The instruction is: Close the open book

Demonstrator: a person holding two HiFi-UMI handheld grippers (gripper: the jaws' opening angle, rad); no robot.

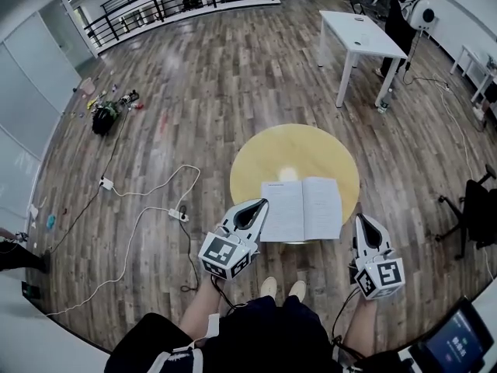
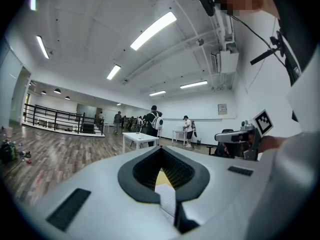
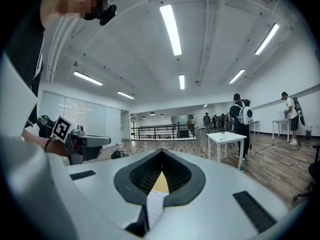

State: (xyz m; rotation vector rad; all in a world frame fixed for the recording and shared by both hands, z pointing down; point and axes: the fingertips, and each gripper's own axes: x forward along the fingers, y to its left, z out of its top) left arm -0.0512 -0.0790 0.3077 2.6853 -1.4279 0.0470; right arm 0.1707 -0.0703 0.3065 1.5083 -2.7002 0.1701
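Observation:
An open book [image 1: 303, 208] lies flat with white pages up on a small round yellow table [image 1: 295, 150]. My left gripper [image 1: 264, 203] points at the book's left edge, its jaws together and nothing between them. My right gripper [image 1: 359, 218] sits just off the book's right edge by the table rim, also shut and empty. In the left gripper view the shut left gripper [image 2: 161, 148] frames a strip of white page [image 2: 167, 200] and yellow tabletop [image 2: 161, 179]. The right gripper view shows the same: the shut right gripper [image 3: 161, 150], the page [image 3: 154, 206] and the tabletop [image 3: 161, 182] beyond it.
A wooden floor surrounds the table. A power strip with white cables [image 1: 178, 214] lies to the left. A white table [image 1: 361, 37] and a person [image 1: 404, 6] are at the back right, a black office chair [image 1: 477, 216] at the right. My feet [image 1: 283, 288] are below the table.

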